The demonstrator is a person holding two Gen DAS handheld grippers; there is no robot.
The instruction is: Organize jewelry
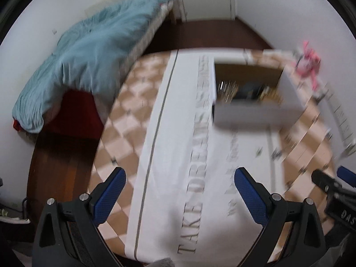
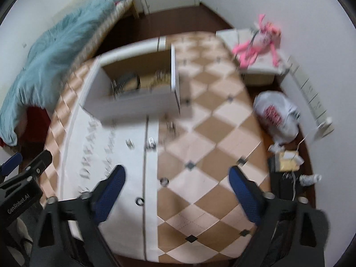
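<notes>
left claw [image 1: 179,185]: jaws spread wide, nothing held, hovering above desk [image 1: 124,115], angled down toward box
right claw [image 2: 175,183]: wide open, empty, above desk, beside left claw
box [image 2: 133,102]: white, open top, on far part of desk
jewelry in box [image 2: 160,79]: blurred, gold-looking bits inside
loose rings [image 2: 139,201]: small pieces on desk near right claw
cloth [image 1: 178,133]: white, printed text, under box

- We saw a teal blanket [image 1: 89,51] draped over a bed by the wall.
- We noted a pink plush toy [image 2: 258,44] lying on a small white stand [image 2: 260,71].
- We spotted a white plastic bag [image 2: 277,115] with red print on the dark floor [image 2: 124,31].
</notes>
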